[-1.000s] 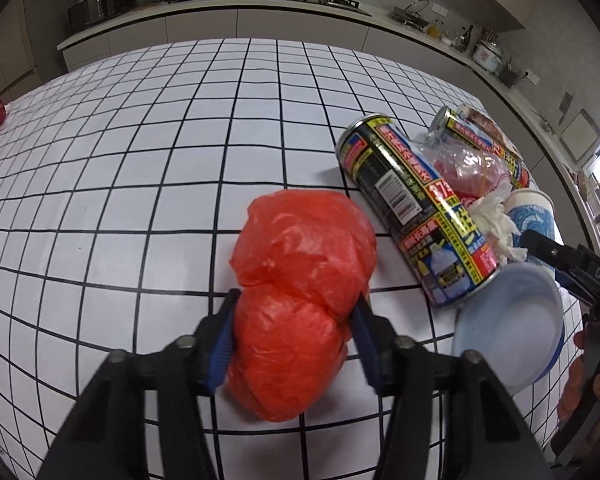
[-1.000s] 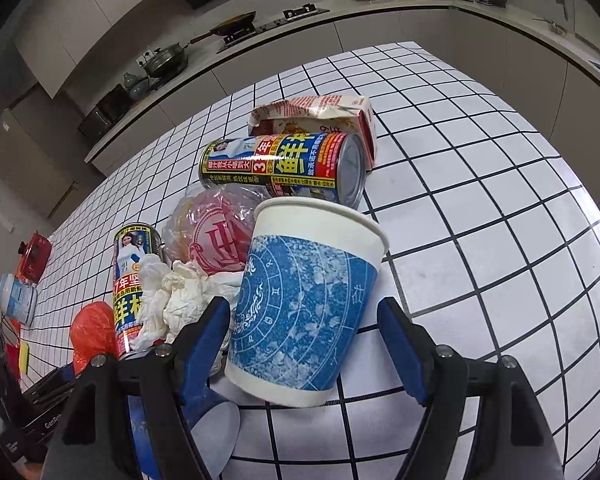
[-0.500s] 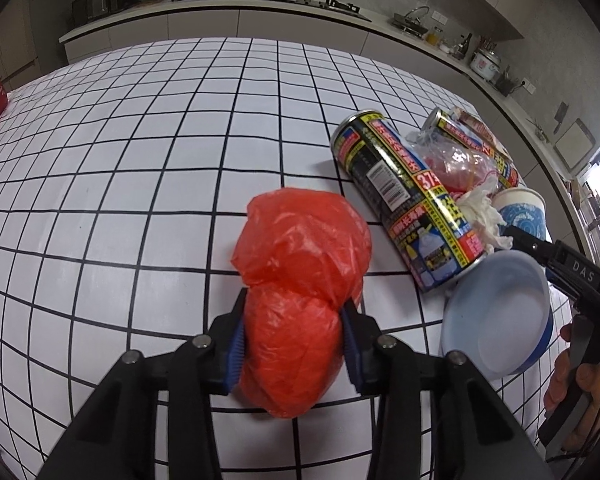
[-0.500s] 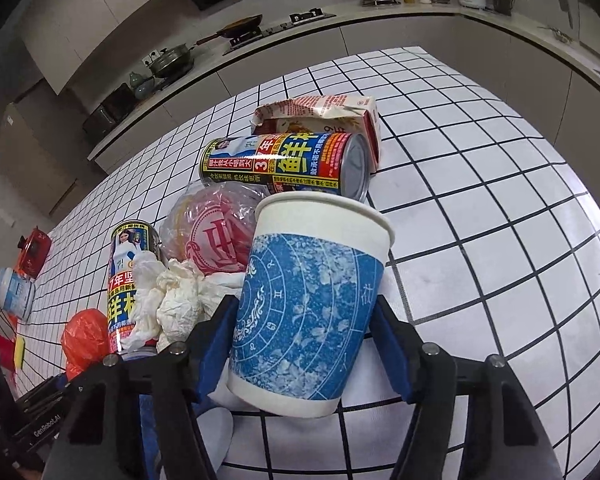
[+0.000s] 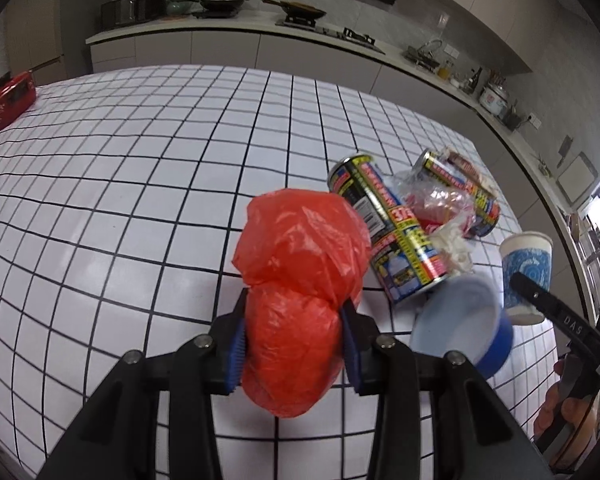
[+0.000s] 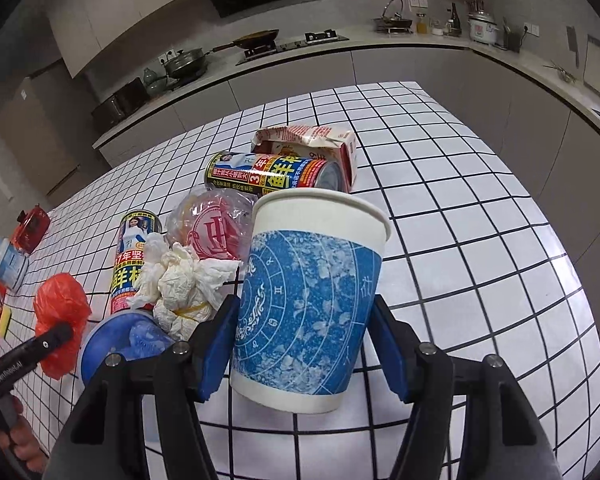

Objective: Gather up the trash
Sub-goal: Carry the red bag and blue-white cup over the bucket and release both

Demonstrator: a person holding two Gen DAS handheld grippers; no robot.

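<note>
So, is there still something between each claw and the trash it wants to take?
No. The left claw is already pressed on the red plastic bag, and the right claw holds the blue-patterned paper cup with its pads on both sides. Nothing visible sits between pads and trash.

Around the crumpled tissue (image 6: 180,280): two cans (image 6: 268,172), one paper cup (image 6: 308,312), one red bag (image 5: 300,280), one blue bowl (image 5: 460,328), one carton (image 6: 312,140)

A white gridded table (image 6: 480,240) bears 2 cans (image 6: 268,174), a carton (image 6: 312,142), tissue (image 6: 184,280) and a blue bowl (image 5: 460,328).
</note>
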